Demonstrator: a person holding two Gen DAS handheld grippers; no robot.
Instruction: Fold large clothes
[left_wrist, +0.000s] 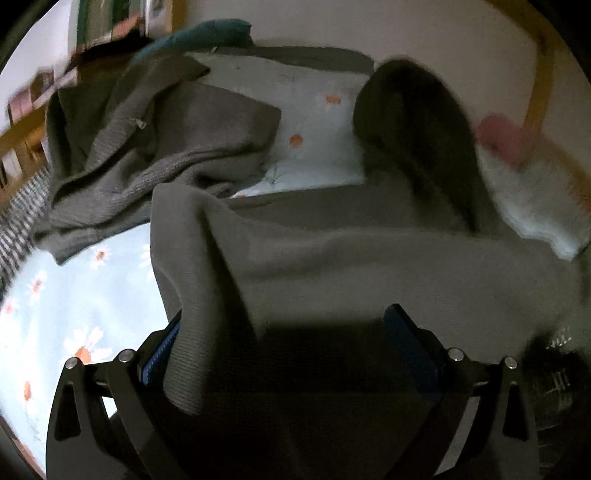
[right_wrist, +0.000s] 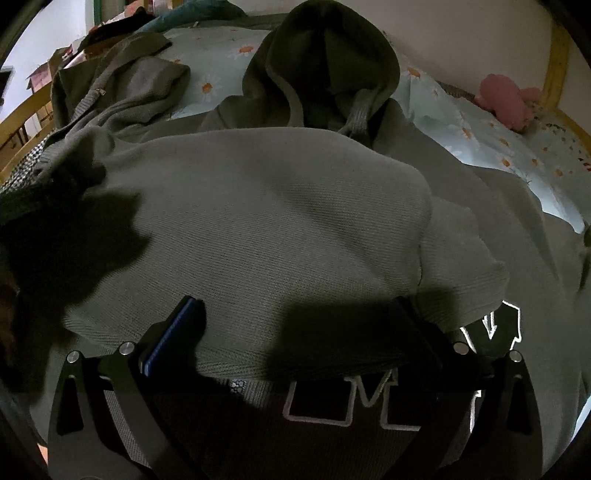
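The hoodie (right_wrist: 280, 221) — grey ribbed knit, hood rounded — is lying across the daisy-print bed sheet (left_wrist: 74, 295). Your left gripper (left_wrist: 288, 332) and right gripper (right_wrist: 295, 325) are both hovering with fingers spread apart over its folded cloth.

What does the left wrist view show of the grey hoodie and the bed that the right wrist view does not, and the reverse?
Only the left wrist view shows hoodie fabric draped over the left tongs, hiding their gap, with bare daisy-print sheet beside them. Only the right wrist view shows the white-outlined chest lettering, the drawstring, and the right tongs spread over a folded layer. Both show the hood, the second crumpled grey garment and the pink soft toy.
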